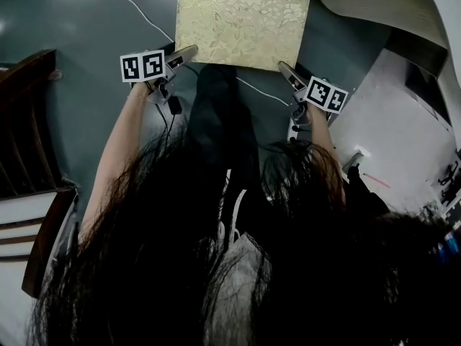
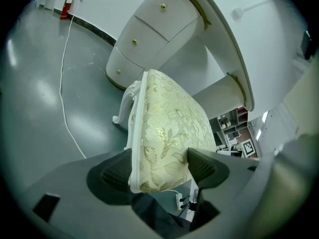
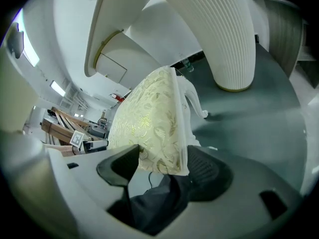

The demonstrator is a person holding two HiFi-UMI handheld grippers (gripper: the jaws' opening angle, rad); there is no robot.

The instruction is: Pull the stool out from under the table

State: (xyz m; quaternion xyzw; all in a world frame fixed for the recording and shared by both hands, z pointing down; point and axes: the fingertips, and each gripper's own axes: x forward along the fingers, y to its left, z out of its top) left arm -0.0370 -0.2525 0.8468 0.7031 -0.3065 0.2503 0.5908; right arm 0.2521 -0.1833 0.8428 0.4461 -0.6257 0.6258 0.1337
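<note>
gold floral stool (image 1: 243, 21), white carved legs (image 2: 123, 108)

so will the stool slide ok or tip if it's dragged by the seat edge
Probably slides easily: the floor looks smooth and glossy. The padded seat edge may squash where the left gripper and right gripper pinch the stool. Its slim curved legs could catch, so it may tip.

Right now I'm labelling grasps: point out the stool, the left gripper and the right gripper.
stool (image 1: 241, 21), head view, middle of the seat.
left gripper (image 2: 160, 168), left gripper view, midway between its fingertips.
right gripper (image 3: 163, 166), right gripper view, midway between its fingertips.
</note>
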